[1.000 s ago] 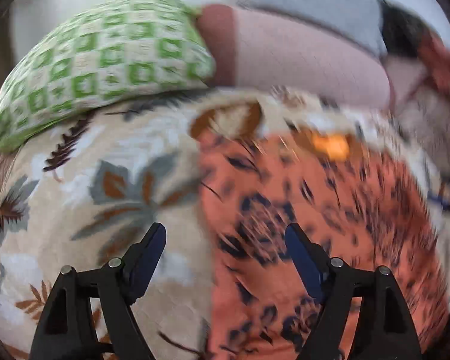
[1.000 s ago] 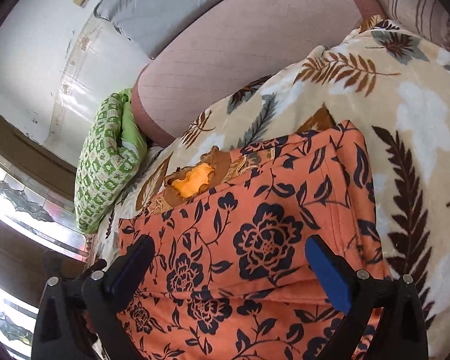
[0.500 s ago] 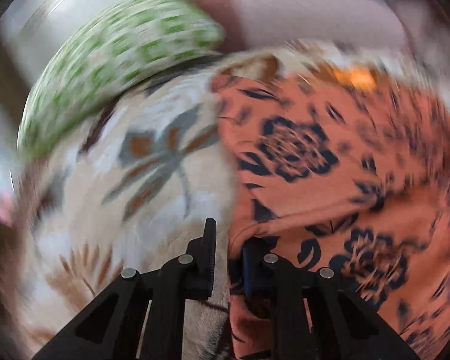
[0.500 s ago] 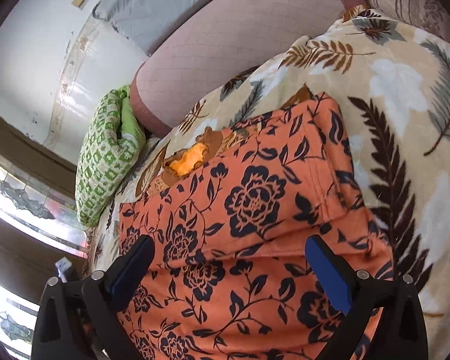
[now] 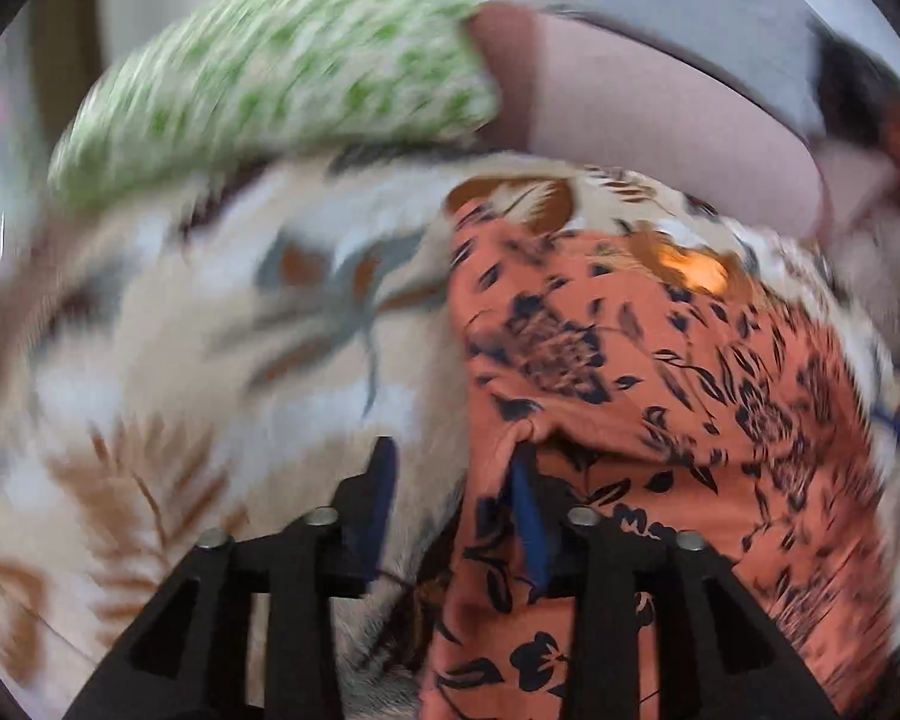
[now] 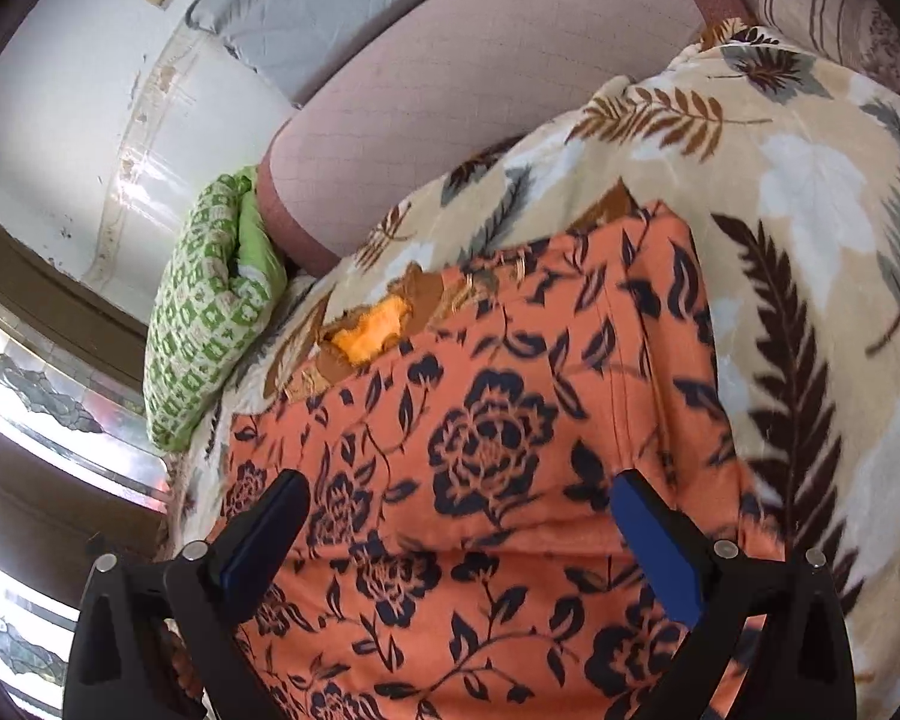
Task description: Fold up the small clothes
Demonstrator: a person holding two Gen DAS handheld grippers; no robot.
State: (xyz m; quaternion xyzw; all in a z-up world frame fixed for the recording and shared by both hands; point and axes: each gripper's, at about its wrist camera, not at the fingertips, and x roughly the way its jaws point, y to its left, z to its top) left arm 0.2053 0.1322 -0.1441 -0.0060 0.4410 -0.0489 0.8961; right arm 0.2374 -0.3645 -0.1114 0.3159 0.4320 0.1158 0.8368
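While both grippers' fingers stand apart, gripping nothing, soft orange floral garment [image 6: 486, 480] drapes plush leaf-print blanket [image 6: 810, 192].

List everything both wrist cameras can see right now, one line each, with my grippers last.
orange floral garment: one, orange with dark blue flowers, lying partly folded on the blanket.
leaf-print blanket: one, cream with brown and grey leaves, covering the bed under the garment.
yellow-orange patch: one, at the garment's far edge; cannot tell what it is.
green checked pillow: one, green and white, at the blanket's far left.
pink cushioned backrest: one, behind the blanket.
grey pillow: one, above the backrest.
striped cushion: one, beige, top right.
left gripper: black with blue pads, jaws just opened, garment edge between them, not pinched.
right gripper: jaws wide open over the garment.
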